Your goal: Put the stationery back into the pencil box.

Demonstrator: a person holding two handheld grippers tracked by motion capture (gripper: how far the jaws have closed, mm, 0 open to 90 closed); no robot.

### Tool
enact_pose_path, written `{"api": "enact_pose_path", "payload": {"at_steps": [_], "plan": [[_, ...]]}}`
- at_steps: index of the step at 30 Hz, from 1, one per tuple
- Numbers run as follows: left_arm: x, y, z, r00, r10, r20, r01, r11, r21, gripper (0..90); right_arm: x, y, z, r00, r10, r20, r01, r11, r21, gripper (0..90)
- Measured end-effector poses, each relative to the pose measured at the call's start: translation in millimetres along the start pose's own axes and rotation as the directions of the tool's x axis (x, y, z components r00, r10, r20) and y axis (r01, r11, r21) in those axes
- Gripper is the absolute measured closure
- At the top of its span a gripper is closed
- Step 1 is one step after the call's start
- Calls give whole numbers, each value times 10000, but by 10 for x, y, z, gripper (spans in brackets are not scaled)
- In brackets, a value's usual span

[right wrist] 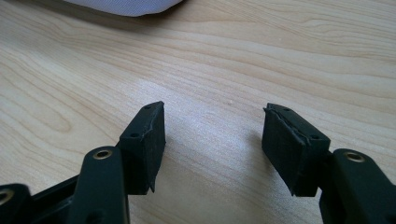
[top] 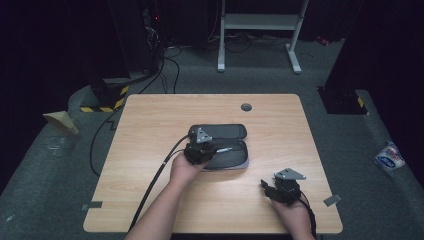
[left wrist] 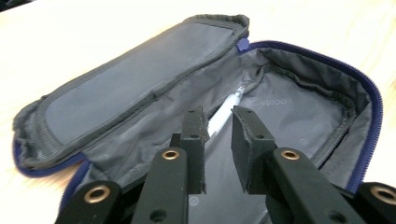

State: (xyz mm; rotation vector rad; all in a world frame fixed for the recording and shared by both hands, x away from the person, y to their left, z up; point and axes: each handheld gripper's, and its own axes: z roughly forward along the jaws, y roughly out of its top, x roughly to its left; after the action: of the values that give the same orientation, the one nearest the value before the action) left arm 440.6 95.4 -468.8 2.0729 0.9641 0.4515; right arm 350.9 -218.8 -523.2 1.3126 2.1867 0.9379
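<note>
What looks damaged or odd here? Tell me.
The right claw has a frayed pad, its edge ragged and peeling. Otherwise the pencil case lies unzipped on the table with a pen inside.

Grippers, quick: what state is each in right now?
Left gripper: open a little, pads apart over the pen in the open case, not gripping it.
Right gripper: open, holding nothing, above the table.

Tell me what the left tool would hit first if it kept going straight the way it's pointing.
Most likely the white pen lying inside the open pencil case. The left tool points into the case with its jaws slightly apart, and the pen lies right beyond the gap. Depth is unclear, so it may already be near the lining.
</note>
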Motion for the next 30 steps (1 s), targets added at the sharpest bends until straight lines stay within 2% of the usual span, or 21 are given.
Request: {"api": "enact_pose_path", "payload": {"at_steps": [18, 24, 30], "plan": [[138, -121, -163, 9980, -580, -270, 572, 9980, -266, 750, 0, 0, 0, 10000, -1, 3, 1, 10000, -1, 394], [160, -160, -205, 9972, -630, -391, 615, 9974, -378, 710, 2, -1, -1, 10000, -13, 31, 13, 10000, -4, 396], [199, -199, -256, 9951, -857, -494, 834, 9954, -464, 662, 2, -1, -1, 10000, -13, 29, 13, 10000, -5, 396]]}}
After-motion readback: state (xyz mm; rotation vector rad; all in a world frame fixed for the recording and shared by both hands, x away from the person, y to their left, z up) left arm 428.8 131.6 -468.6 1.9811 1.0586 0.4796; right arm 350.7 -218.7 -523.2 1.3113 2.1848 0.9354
